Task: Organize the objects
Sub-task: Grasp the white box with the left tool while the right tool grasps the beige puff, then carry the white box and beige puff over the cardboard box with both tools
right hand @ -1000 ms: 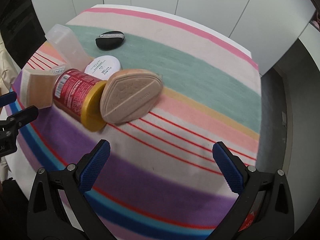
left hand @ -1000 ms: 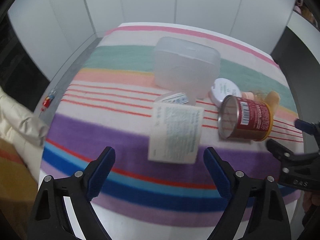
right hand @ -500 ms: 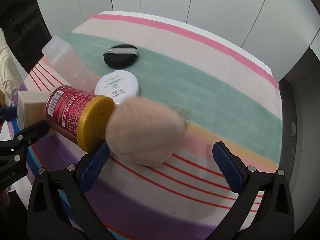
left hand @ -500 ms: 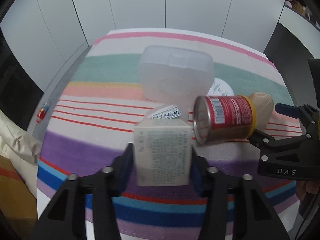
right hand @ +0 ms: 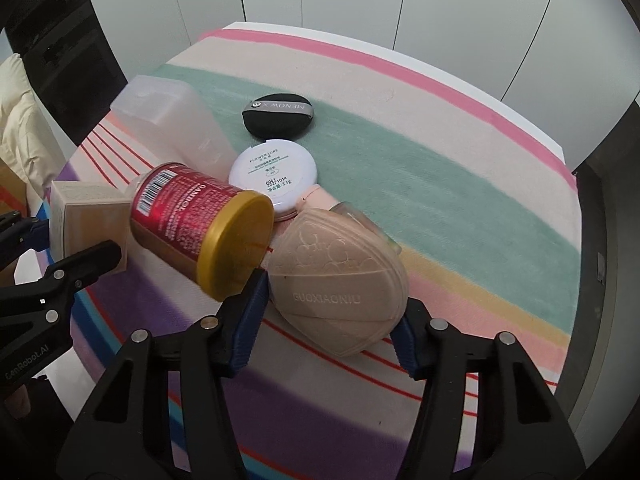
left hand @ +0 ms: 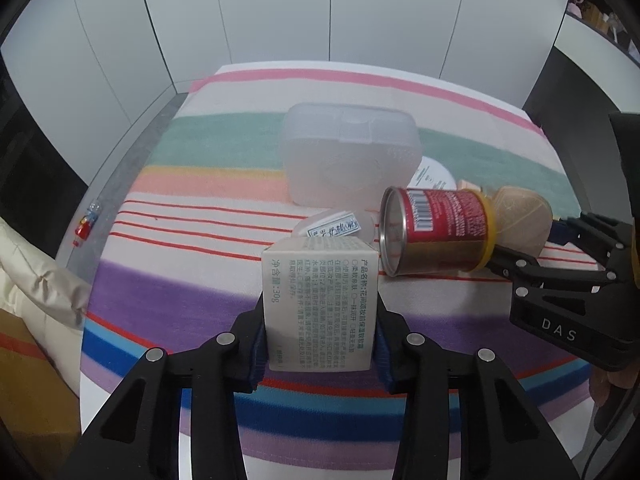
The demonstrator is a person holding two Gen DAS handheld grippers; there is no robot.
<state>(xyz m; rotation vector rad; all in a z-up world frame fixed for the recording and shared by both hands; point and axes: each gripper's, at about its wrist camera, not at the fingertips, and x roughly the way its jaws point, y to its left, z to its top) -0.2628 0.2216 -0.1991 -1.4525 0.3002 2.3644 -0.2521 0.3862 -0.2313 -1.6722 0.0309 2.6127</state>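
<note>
Both grippers are clamping down. We see the left gripper [left hand: 320, 350] squeezing the beige carton [left hand: 320, 304] between its blue pads, the jaws closing the last bit; the right gripper [right hand: 326, 326] has its jaws closing around the peach puff case [right hand: 340, 284], with pads at both its flanks.

Largest first: the striped cloth [right hand: 440, 184] covers the table, and its far and right-hand bands lie open, giving us free room toward the back edge. The near purple and blue bands in front of the left gripper are bare too. The frosted plastic box [left hand: 352, 156] stands behind the cluster on the green and peach stripes. The red can [left hand: 436, 236] with its yellow lid [right hand: 236, 244] lies on its side between carton and puff case, touching or nearly touching both, so the middle is tight.

Only the right wrist view shows us the black puff [right hand: 278, 114] on the green band, apart from the rest, and the whole white compact [right hand: 274, 174]; the left view shows just a sliver of that compact behind the box. Only the left view shows the small clear labelled piece [left hand: 332, 228] just behind the carton.

A second ago both pairs of jaws stood wide and empty, the carton lay flat on the cloth, and the puff case leaned against the can.
</note>
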